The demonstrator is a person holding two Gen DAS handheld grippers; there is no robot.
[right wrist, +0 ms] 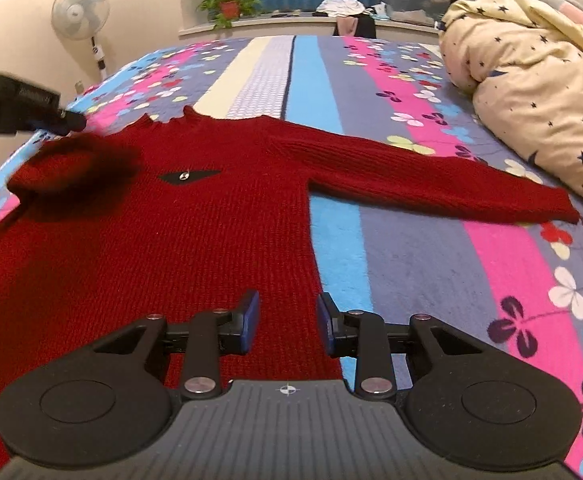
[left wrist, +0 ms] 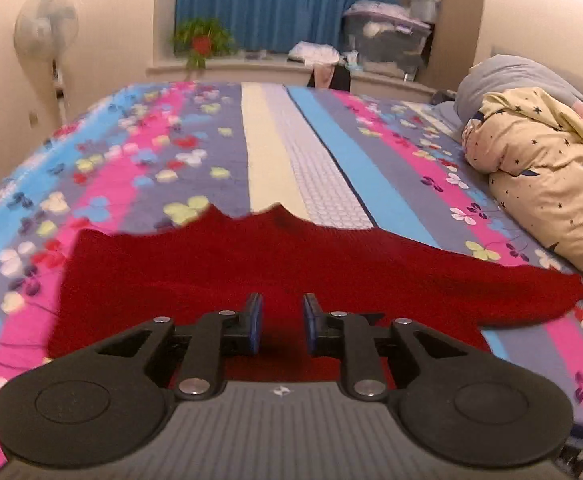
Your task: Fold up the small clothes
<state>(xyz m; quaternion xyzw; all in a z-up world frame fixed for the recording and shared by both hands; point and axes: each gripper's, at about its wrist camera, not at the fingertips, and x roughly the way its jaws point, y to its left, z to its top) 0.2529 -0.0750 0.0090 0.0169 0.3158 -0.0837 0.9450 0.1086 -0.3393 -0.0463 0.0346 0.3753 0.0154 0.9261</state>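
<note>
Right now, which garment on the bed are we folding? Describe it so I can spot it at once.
Start at the bed's striped floral bedspread. Spread flat across its near half lies a red knitted sweater, one sleeve stretched toward the cream star-print duvet bundled at the side. It is the only solid red knit there, with a small black diamond patch on the chest.

We can read no words or numbers anywhere. On the left gripper (right wrist: 67,120), seen blurred from the right wrist camera, a pale line of print shows, too smeared to make out. Each gripper body carries only a small crosshair emblem.
</note>
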